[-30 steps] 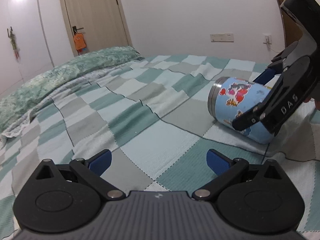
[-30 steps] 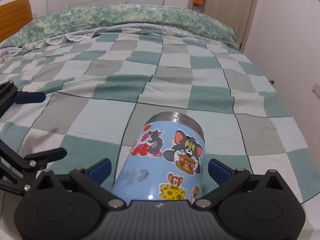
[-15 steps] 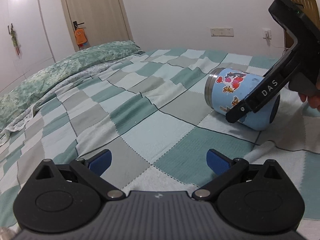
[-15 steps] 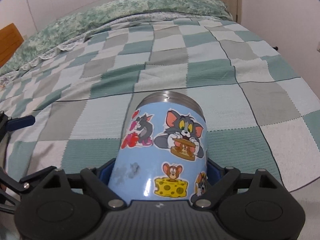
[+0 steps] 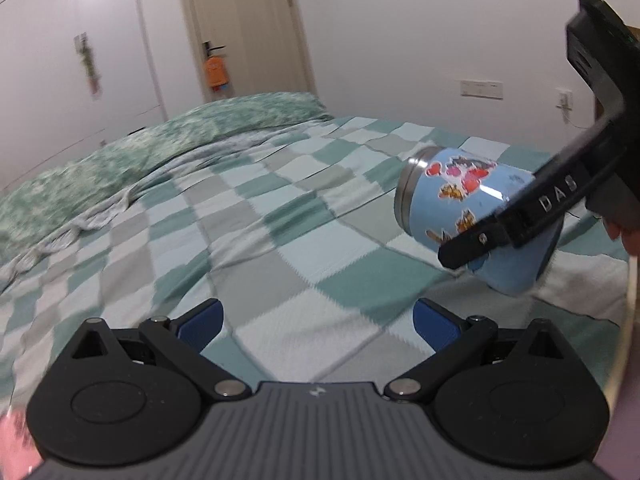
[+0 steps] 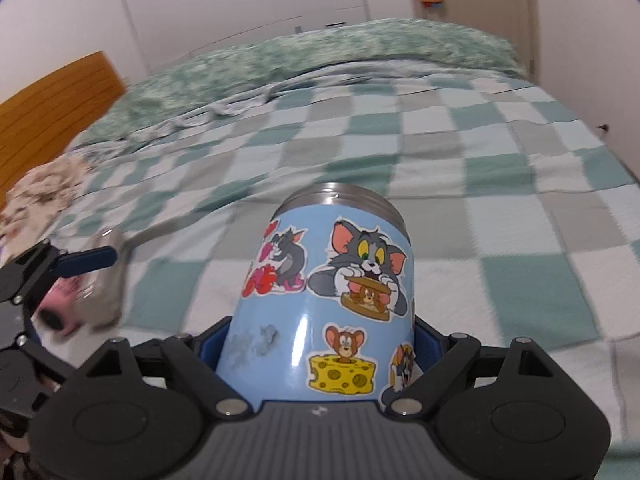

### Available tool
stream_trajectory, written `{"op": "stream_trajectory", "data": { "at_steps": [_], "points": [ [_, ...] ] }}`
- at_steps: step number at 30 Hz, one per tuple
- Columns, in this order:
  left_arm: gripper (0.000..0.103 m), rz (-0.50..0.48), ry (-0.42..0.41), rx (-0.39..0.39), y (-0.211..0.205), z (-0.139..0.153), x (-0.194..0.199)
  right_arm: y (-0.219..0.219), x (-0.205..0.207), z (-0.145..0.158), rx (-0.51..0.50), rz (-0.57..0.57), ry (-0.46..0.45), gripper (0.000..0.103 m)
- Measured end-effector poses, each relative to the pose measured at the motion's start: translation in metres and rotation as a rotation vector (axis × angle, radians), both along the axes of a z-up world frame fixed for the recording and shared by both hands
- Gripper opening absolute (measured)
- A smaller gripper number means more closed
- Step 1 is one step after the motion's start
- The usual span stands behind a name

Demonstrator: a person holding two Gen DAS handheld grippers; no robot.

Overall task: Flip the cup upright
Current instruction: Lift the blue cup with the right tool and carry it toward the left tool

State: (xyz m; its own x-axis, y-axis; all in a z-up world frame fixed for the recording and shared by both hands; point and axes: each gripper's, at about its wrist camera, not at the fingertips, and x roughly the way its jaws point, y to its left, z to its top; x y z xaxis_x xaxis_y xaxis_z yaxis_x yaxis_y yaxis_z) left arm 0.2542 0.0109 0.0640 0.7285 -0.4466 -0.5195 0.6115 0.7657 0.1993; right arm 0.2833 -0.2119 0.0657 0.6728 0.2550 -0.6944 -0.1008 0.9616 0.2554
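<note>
The cup (image 6: 332, 292) is light blue with cartoon stickers and a steel rim. My right gripper (image 6: 316, 344) is shut on its lower body, blue pads pressed on both sides. In the left wrist view the cup (image 5: 460, 200) is tilted, rim pointing up and left, its base lifted off or just touching the checkered bedspread (image 5: 280, 240); I cannot tell which. The right gripper (image 5: 532, 216) crosses in front of it. My left gripper (image 5: 316, 320) is open and empty, low over the bed to the cup's left.
A green patterned quilt (image 6: 320, 60) lies along the far side of the bed. A wooden headboard (image 6: 52, 100) is at the left in the right wrist view. A door (image 5: 240, 28) and white wardrobe stand beyond the bed. The left gripper (image 6: 52, 268) shows at the left edge.
My right gripper closed on the cup and has tilted it up from lying on its side, rim rising. The left gripper stayed open and shifted slightly.
</note>
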Motion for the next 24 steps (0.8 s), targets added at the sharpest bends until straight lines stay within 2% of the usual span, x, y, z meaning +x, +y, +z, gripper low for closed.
{"op": "stream_trajectory", "data": {
  "at_steps": [8, 17, 24],
  "points": [
    [0.103, 0.145, 0.031, -0.001, 0.036, -0.005, -0.058, 0.036, -0.040, -0.025, 0.029, 0.065, 0.063, 0.088],
    [0.103, 0.311, 0.061, -0.040, 0.065, -0.013, -0.096, 0.036, -0.049, -0.045, -0.031, 0.052, 0.098, 0.088],
    [0.103, 0.381, 0.056, -0.064, 0.073, -0.010, -0.118, 0.037, -0.049, -0.052, -0.045, 0.071, 0.092, 0.089]
  ]
}}
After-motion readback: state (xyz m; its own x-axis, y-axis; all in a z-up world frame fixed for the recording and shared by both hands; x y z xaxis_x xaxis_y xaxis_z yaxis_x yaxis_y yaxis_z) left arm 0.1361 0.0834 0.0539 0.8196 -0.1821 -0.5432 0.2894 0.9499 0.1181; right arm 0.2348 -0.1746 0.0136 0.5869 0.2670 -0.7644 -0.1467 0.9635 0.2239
